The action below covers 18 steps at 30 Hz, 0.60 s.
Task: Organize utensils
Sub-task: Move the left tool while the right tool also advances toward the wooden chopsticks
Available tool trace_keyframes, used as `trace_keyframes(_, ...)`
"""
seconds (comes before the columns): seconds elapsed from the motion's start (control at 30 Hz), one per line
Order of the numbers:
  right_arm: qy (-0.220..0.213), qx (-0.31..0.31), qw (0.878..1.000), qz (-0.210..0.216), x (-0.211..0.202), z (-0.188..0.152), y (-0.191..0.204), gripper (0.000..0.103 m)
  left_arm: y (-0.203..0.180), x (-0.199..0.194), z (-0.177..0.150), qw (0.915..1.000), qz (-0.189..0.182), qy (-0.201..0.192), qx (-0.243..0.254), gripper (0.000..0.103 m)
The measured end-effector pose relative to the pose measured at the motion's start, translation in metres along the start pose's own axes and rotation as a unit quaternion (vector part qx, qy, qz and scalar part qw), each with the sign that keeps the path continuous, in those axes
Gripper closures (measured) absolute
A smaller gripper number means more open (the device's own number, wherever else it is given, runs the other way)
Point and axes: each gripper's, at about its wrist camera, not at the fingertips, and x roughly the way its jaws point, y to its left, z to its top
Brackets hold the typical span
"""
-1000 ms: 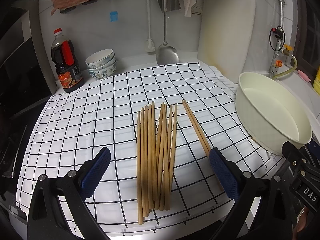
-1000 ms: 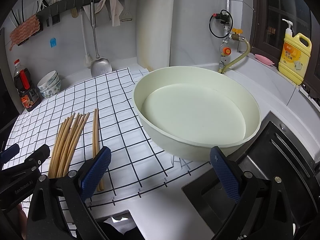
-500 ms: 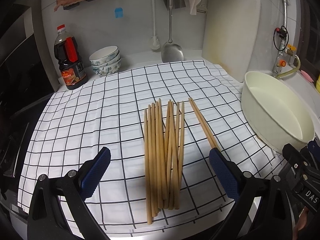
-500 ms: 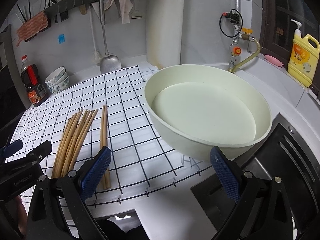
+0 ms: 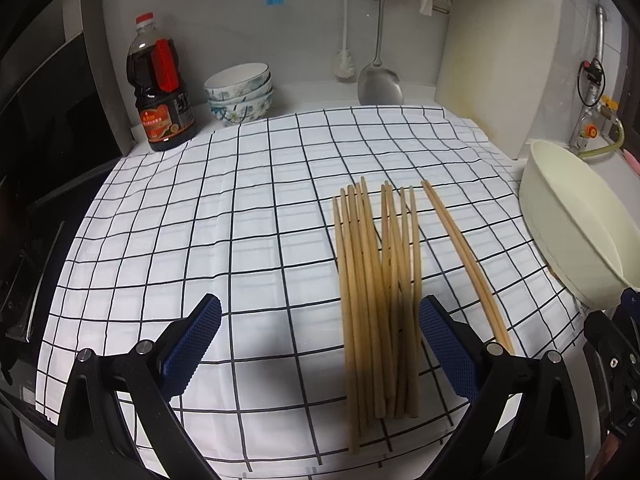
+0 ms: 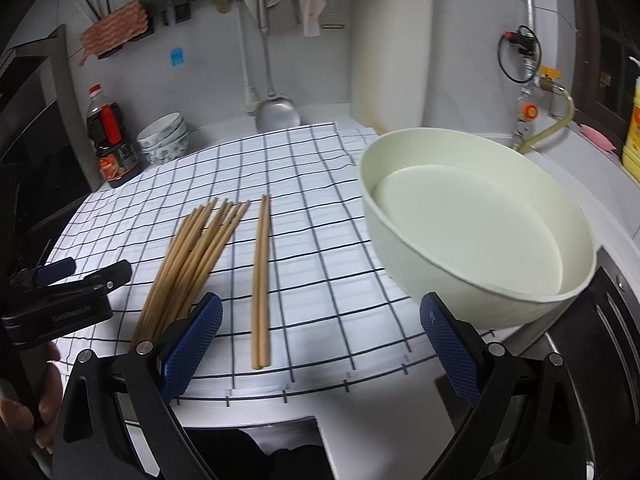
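A bundle of chopsticks (image 5: 376,300) lay on the checked cloth (image 5: 240,208) over the desk, with a separate pair (image 6: 261,276) just beside it toward the cream basin (image 6: 472,224). The left tongs (image 5: 320,344) hovered released and empty, having shifted left since a second ago. The right tongs (image 6: 320,344), also spread and empty, had swung toward the pair.

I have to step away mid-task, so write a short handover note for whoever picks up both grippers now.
Left gripper: open, empty, above the checked cloth.
Right gripper: open, empty.
Chopstick pile: loose and crossed on the cloth.
Chopstick pair: lies apart, between pile and cream basin.
Done: one pair set aside, it seems.
Left: sort the pile.
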Motion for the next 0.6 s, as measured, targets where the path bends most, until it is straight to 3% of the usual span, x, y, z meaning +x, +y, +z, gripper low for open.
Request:
trace_keyframes(0.13,-0.002,-0.014,1.0,0.01,0.009,0.002,0.012,0.009,0.007,0.007,0.0,1.0,0.002,0.005,-0.002,0.006)
trace_keyframes(0.43,0.059,-0.008,0.997,0.041,0.054,0.006,0.019,0.009,0.019,0.021,0.002,0.9999,-0.006,0.009,-0.008,0.006)
trace_keyframes(0.6,0.064,-0.028,0.997,0.017,0.071,0.01,0.021,0.009,0.019,0.037,0.003,0.9995,-0.012,0.027,-0.015,0.006)
